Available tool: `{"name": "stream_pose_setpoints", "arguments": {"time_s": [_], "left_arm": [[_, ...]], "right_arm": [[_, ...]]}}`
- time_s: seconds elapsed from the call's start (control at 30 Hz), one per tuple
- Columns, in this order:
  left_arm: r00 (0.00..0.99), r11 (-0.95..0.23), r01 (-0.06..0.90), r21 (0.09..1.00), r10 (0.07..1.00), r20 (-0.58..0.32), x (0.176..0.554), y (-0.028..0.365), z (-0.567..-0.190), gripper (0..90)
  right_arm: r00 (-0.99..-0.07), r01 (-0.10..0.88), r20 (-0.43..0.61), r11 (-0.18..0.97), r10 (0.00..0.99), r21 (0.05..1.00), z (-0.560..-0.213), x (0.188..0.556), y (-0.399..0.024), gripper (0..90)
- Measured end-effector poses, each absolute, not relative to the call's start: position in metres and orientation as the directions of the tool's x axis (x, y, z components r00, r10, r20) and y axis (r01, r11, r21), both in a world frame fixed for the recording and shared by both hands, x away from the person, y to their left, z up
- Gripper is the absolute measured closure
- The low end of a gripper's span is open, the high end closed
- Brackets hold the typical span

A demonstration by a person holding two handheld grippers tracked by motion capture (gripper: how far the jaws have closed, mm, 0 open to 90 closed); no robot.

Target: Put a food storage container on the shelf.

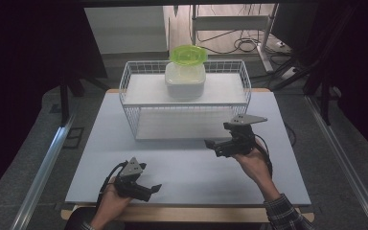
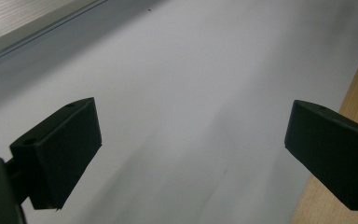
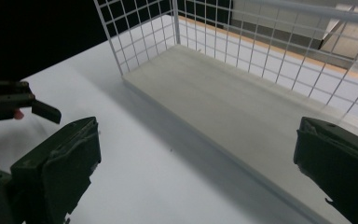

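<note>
A white wire rack (image 1: 124, 81) stands at the back middle of the white table (image 1: 187, 167). On its upper shelf sits a white tub (image 1: 185, 80) with a green lid (image 1: 188, 54) resting tilted on top. My right gripper (image 1: 218, 134) hangs open just in front of the rack's right half, at the height of the lower shelf. In the right gripper view its jaws (image 3: 196, 163) stand wide apart over the table, facing the lower shelf board (image 3: 242, 107). My left gripper (image 1: 152, 191) is low at the front left, open and holding nothing (image 2: 191, 149).
The table's wooden front edge (image 2: 354, 98) runs close to the left gripper. Metal rails (image 1: 43, 163) lie on the floor at both sides. The left gripper (image 3: 23, 105) appears far off in the right gripper view. Cables and a stand (image 1: 249, 43) lie behind the rack.
</note>
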State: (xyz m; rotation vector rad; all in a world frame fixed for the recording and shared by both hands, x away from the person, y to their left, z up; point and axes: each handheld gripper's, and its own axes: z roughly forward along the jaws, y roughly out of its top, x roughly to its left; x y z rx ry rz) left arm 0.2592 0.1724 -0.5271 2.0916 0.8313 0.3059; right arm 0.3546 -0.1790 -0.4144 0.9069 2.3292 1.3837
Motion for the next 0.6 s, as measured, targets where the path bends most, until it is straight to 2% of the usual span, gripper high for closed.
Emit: {"name": "stream_pose_setpoints", "arguments": {"time_s": [0.6], "left_arm": [[0.75, -0.423, 0.453, 0.785, 0.657, -0.079, 0.259, 0.172, -0.528, 3.4]], "right_arm": [[-0.735, 0.394, 0.06, 0.354, 0.675, 0.848, -0.448, 0.332, -0.215, 0.4]]}}
